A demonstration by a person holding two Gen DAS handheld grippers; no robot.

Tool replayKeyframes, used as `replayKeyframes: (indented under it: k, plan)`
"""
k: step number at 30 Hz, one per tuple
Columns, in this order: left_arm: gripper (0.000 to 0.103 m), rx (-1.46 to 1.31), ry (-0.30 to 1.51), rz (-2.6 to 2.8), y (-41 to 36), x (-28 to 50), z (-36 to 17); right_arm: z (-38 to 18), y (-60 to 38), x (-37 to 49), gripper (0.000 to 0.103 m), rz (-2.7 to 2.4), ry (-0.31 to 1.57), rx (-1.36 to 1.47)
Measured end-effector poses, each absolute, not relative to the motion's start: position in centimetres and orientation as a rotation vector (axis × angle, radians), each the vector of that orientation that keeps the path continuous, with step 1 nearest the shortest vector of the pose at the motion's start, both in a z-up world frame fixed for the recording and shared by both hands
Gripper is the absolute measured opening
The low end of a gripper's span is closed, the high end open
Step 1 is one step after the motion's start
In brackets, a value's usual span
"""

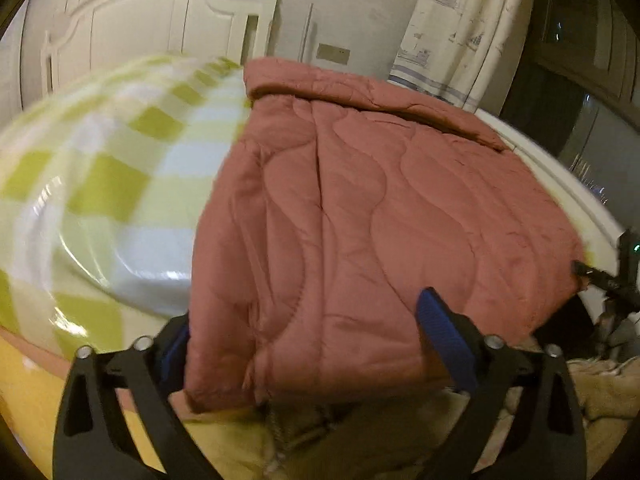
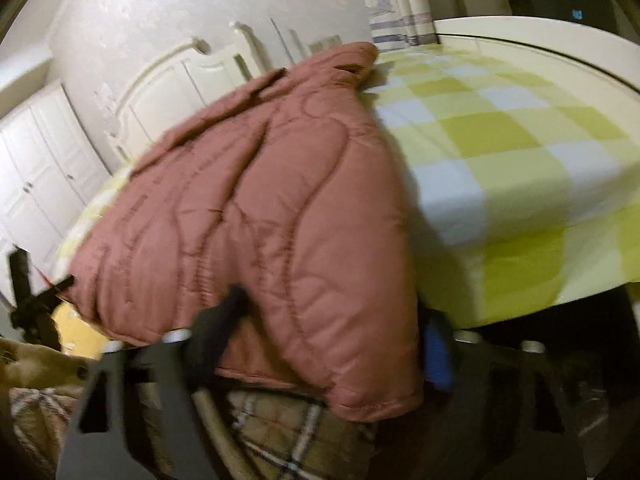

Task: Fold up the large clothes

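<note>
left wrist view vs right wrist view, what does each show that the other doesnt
Only the left wrist view shows the patterned curtain hanging full length.

Only the right wrist view shows the white wardrobe and a plaid fabric below the jacket's hem.

Both show the pink quilted jacket lying on the green checked sheet, its near edge between each gripper's own fingers, plus the cream headboard. The left gripper stands wide; the right gripper is narrower.

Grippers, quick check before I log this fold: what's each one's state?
Left gripper: open, pink jacket hem between its jaws.
Right gripper: closed on the jacket's corner.
</note>
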State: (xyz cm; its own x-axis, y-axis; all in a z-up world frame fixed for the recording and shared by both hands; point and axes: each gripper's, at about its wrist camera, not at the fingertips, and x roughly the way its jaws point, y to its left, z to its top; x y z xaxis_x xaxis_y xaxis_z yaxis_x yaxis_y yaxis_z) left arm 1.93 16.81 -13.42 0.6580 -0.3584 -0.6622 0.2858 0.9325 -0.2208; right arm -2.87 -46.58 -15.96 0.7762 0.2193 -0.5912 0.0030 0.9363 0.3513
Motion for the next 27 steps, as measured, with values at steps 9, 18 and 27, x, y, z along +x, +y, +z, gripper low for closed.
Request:
replayKeyframes:
  k: [9, 18, 27]
  plan:
    - [0.015, -0.351, 0.841, -0.572, 18.2, 2.7, -14.4, -15.2, -45.5, -4.0, 0.019, 0.237, 0.608, 0.346]
    - [0.013, -0.557, 0.445, -0.821, 24.3, -4.6, -1.9, -3.1, -45.0, -13.2, 0.016, 0.579, 0.183, 0.366]
    - [0.022, -0.674, 0.332, -0.820, 26.3, -1.6, 3.4, 5.4, -45.4, -9.6, 0.017, 0.512, 0.044, 0.419]
